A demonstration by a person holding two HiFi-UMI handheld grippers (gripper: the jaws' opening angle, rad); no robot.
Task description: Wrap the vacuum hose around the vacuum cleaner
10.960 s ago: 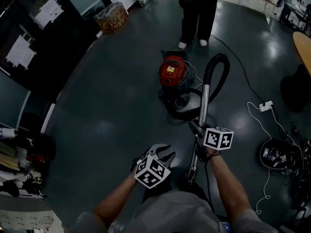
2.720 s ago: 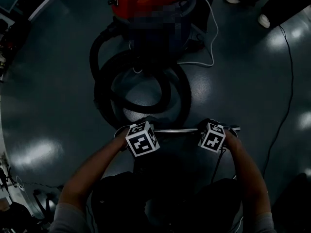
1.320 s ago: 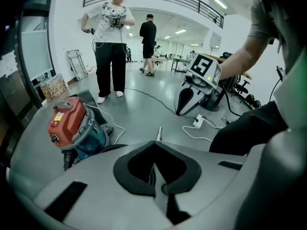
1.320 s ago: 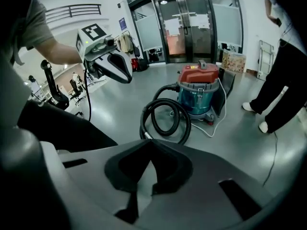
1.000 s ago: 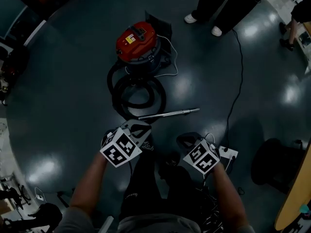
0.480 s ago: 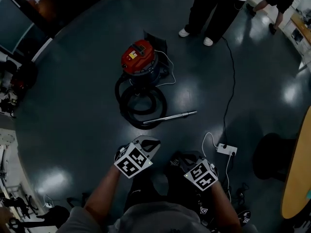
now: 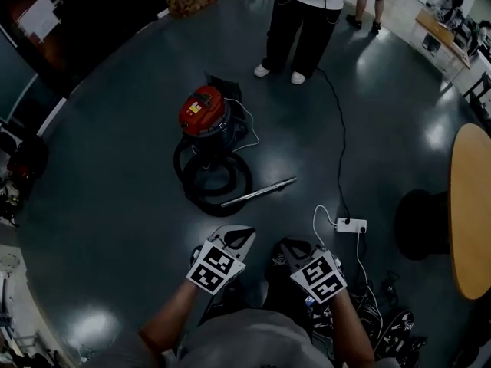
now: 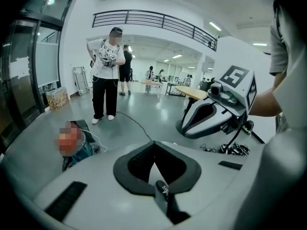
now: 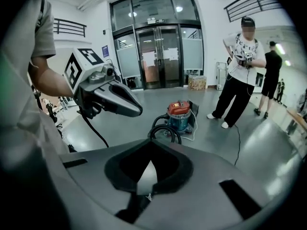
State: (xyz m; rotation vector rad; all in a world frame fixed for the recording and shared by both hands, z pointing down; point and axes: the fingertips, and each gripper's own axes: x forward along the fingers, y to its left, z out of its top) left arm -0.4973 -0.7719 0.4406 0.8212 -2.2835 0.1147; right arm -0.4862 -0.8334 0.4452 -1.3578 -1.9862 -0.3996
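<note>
- Left claw [image 7: 244, 233] and right claw [image 7: 286, 245] are both clenched on nothing, well back from the vacuum cleaner [image 7: 202, 110].
- The vacuum hose [image 7: 247, 181] lies coiled on the floor against the vacuum cleaner's near side, not wrapped around it.
- I'd say a loose coil could spring apart, or the wand [image 7: 257, 192] could drag.

Bystander [image 7: 298, 29], power strip [image 7: 351, 225], perhaps table [image 7: 469, 205].

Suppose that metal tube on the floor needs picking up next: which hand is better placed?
Probably the left gripper: it is nearer the close end of the metal wand. The right gripper sits further aside. Both are shut and empty.
</note>
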